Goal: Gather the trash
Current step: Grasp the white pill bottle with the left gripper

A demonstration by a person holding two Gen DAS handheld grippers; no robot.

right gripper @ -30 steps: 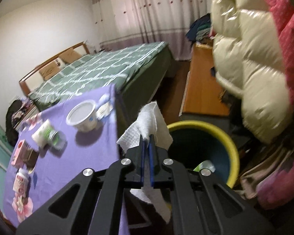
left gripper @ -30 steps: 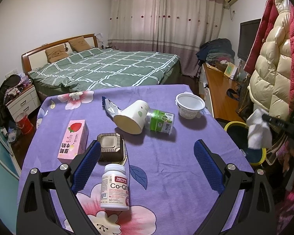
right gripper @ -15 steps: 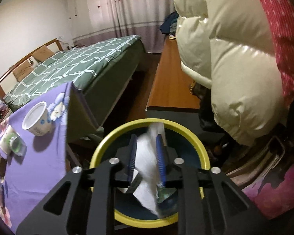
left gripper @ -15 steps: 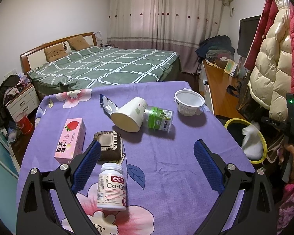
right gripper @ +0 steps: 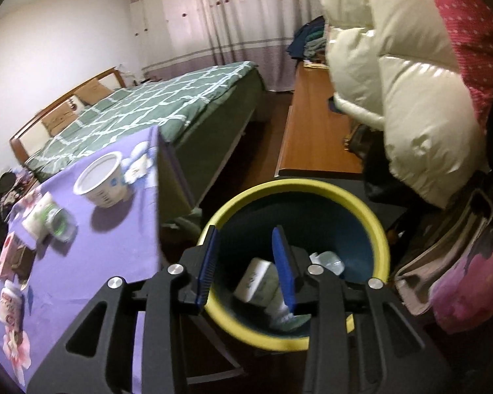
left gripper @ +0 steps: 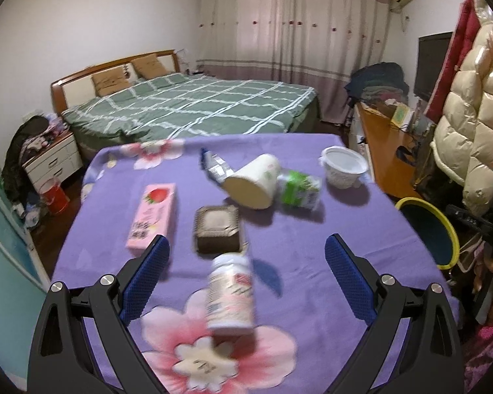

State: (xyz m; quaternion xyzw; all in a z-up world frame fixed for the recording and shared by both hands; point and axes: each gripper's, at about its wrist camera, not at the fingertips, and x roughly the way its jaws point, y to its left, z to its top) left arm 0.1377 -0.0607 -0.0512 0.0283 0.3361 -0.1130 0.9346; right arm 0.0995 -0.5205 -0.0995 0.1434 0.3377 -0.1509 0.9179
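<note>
My right gripper (right gripper: 245, 238) is open and empty over the yellow-rimmed bin (right gripper: 299, 193), which holds white trash (right gripper: 258, 279). My left gripper (left gripper: 246, 246) is open above the purple flowered table (left gripper: 312, 229). Between its fingers stands a white supplement bottle (left gripper: 230, 295). Beyond it lie a brown tray (left gripper: 217, 229), a pink strawberry carton (left gripper: 152, 215), a tipped paper cup (left gripper: 251, 184), a green-labelled bottle (left gripper: 300, 190), a foil wrapper (left gripper: 215, 169) and a white bowl (left gripper: 343, 165). The bin also shows at the table's right (left gripper: 427, 226).
A green-checked bed (left gripper: 194, 108) stands behind the table. A wooden desk (left gripper: 387, 151) and hanging puffy coats (left gripper: 466, 144) are on the right. A nightstand (left gripper: 52, 161) and a red bucket (left gripper: 54, 195) are at the far left.
My right gripper opened over the bin and let the white tissue drop in. My left gripper moved closer to the white bottle on the table.
</note>
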